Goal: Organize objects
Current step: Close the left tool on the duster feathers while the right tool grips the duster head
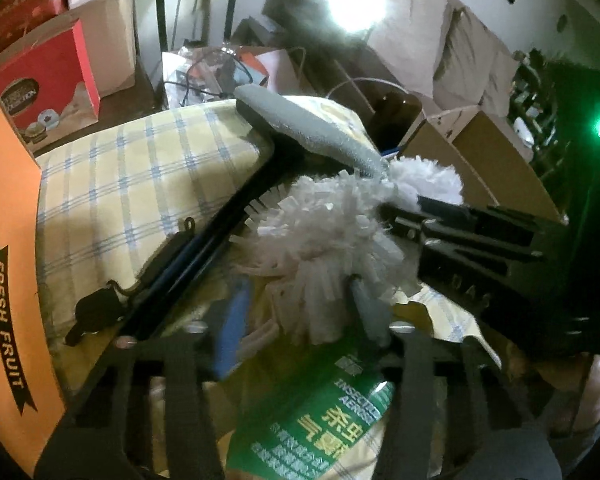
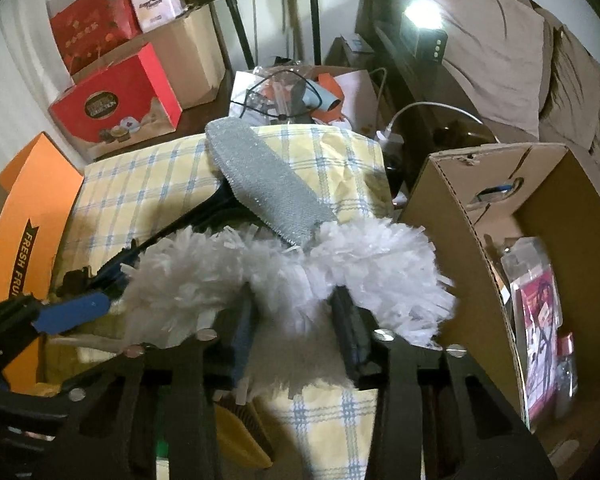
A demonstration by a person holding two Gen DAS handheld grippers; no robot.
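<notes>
Evidently both grippers are busy with the duster (image 2: 284,280), a fluffy white thing lying across the checked cloth (image 2: 140,188). The right gripper (image 2: 296,332) has its 2 fingers either side of the fluff, pressed into it; they look clenched on the duster, probably gathering it to lift. The left gripper (image 1: 296,320) straddles the duster's other end with jaws apart, and I cannot tell whether it grips anything. A grey-headed brush (image 2: 260,184) on a black handle leans over the duster, so it may drag along.

To the right an open cardboard box (image 2: 480,184) stands just beside the duster, holding packaged goods (image 2: 540,320); a likely destination, I'd guess. An orange fruit box (image 2: 28,216) sits left, contents hidden. A green insecticide can (image 1: 320,412) lies below the left gripper.
</notes>
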